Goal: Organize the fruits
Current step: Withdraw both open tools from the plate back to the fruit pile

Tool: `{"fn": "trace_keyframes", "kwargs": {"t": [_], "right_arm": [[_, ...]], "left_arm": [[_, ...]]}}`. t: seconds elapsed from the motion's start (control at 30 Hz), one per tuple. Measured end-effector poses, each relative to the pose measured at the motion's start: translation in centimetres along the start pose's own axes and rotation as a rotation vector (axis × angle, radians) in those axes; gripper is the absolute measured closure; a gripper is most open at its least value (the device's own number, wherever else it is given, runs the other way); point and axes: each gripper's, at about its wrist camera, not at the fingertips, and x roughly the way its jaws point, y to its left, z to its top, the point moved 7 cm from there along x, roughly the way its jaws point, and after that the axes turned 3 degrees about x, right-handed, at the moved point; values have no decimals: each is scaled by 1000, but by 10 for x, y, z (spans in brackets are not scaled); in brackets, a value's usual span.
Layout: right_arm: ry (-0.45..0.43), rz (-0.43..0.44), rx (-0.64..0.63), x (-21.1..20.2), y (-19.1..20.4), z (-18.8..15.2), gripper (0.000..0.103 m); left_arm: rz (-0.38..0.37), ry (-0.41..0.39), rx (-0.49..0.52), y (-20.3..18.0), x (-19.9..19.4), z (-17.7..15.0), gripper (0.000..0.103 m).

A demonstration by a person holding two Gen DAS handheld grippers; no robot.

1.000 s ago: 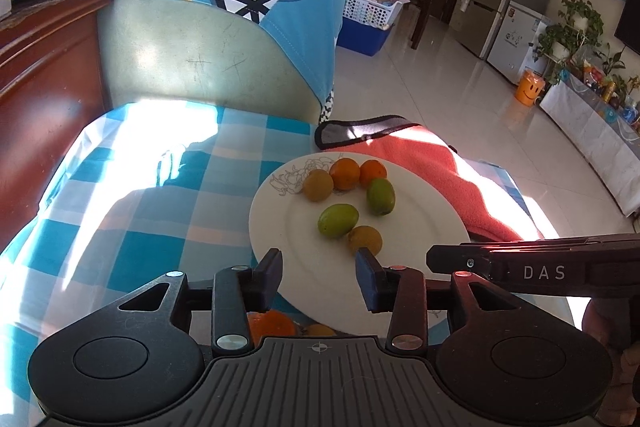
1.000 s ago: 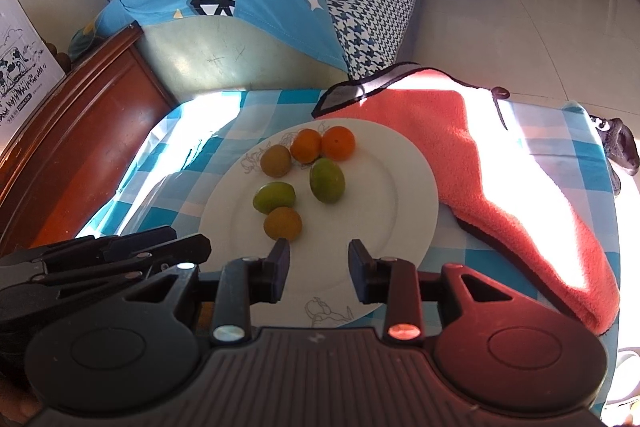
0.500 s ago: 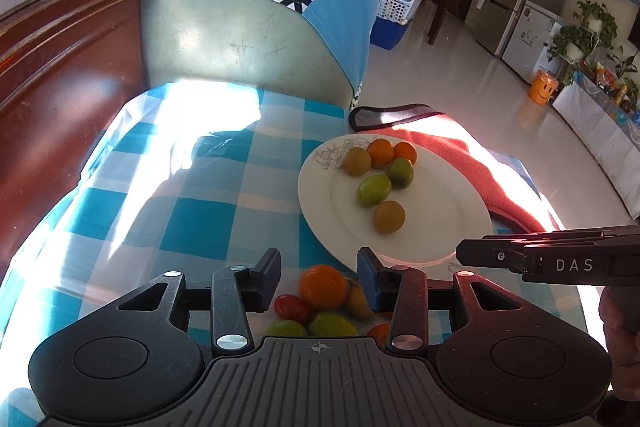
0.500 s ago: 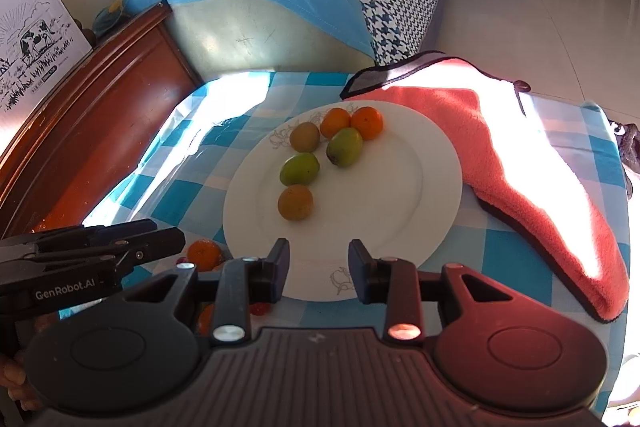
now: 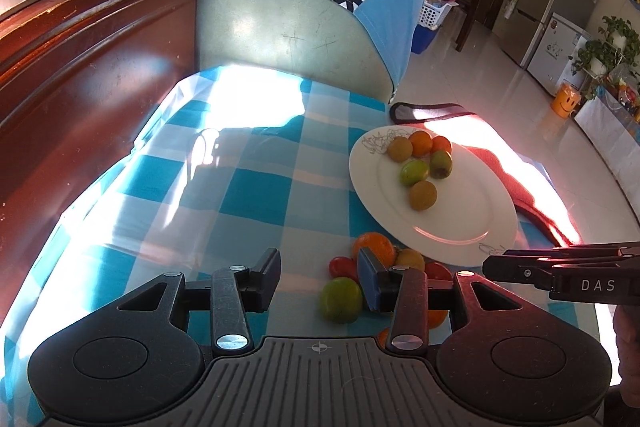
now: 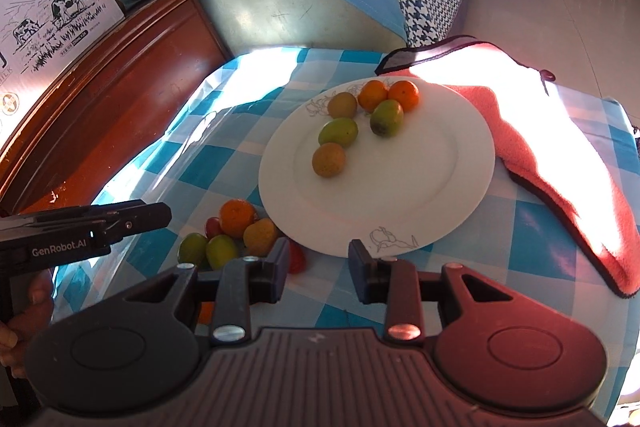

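On the checked tabletop point(image 6: 248, 131) we see a red cloth point(image 6: 560, 155) beside the white plate point(image 6: 420, 187), which carries six fruits point(image 6: 338, 131). A loose pile of fruit point(image 6: 238, 217) lies just off the plate's near rim. Our left tool point(image 5: 318, 273) and right tool point(image 6: 318, 265) both gape wide, empty. Since half a second ago, both have pulled back and leftward, uncovering more of the pile.
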Motion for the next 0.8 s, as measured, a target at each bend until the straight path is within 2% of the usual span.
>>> {"fn": "trace_keyframes", "kwargs": {"t": [0.23,0.43,0.8], "right_arm": [[29,13,-6,0,8,-17,69],[51,33,-24,3,18,-30,69],[65,45,-74,19,34,-31,69]], "left_arm": [[19,22,-8,7,-7,-12,62],[34,36,-4,12,-8,-19,57],[17,54,0,13,-2,-22,57]]}}
